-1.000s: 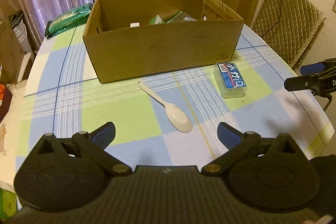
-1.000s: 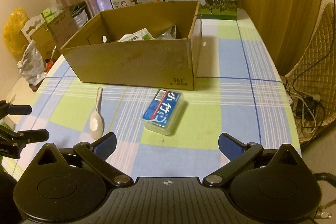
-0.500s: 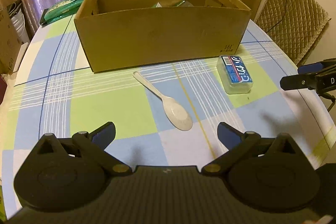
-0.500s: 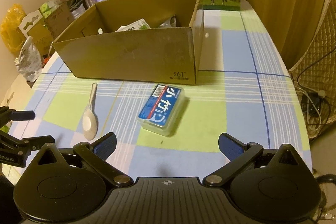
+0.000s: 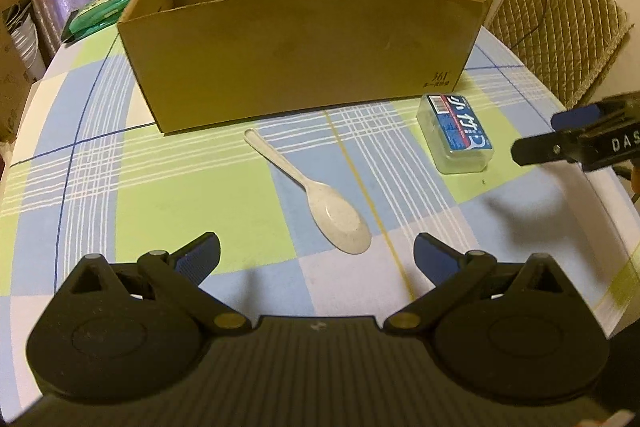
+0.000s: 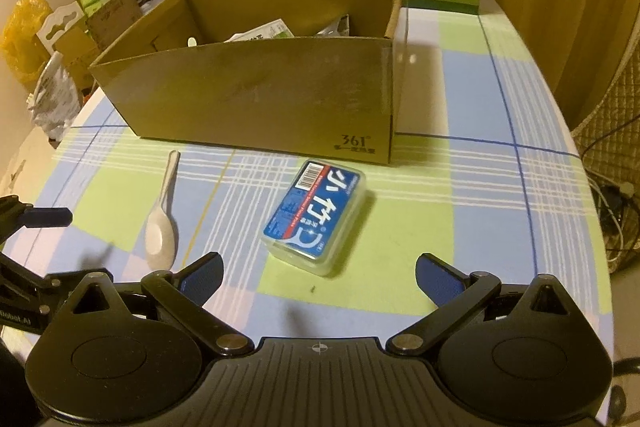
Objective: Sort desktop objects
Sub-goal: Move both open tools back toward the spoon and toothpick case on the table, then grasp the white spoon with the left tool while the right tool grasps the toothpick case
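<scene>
Left wrist view: the left gripper, jaws wide and empty, hangs over the checked tabletop just short of the white spoon, bowl nearest, handle running away leftward toward the cardboard box. The right gripper, jaws also wide, faces the blue-labelled plastic case, angled before the box. Both sit closer than 1 second ago.

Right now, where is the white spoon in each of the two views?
Left wrist view: white spoon lies at centre, bowl nearest the camera, between the open left tongs.
Right wrist view: spoon lies at left, beside the clear floss box.
Shared landmark: the cardboard box behind it.
</scene>
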`<state>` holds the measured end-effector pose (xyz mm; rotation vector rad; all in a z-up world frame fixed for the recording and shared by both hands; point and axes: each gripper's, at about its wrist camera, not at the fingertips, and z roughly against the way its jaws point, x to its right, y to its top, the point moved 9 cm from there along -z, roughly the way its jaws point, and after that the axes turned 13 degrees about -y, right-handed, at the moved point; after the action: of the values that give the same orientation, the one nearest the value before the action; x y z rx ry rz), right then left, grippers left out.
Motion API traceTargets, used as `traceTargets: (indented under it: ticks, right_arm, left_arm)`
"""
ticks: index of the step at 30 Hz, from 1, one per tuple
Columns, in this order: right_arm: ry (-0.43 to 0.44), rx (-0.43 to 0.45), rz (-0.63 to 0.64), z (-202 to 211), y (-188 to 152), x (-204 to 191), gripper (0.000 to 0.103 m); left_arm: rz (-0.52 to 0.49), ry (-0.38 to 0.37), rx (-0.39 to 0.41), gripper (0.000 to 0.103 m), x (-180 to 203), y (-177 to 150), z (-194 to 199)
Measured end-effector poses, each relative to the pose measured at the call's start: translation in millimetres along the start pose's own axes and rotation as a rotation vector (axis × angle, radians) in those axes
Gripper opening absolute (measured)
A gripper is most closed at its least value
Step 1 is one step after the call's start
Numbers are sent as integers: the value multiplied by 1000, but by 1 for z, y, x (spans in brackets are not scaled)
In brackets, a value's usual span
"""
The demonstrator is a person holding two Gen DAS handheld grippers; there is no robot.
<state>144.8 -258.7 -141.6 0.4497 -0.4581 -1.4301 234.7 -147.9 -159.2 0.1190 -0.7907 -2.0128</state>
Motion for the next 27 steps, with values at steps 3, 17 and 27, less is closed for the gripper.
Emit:
traceTargets:
  ticks: [3,17,27]
  right_arm:
    - [4,-5,7,-10,3,-3,100]
    - [-14,-34,24,-53,15,-21,86]
    - [-26,-55,46,-69,14,-25,65]
  left_arm:
    - [-34,4,-15,101,-2,2,-6]
    - [-303,-65,-105,96,-11,8,-29]
    - [-336,-101,-113,96,-10,11,-38]
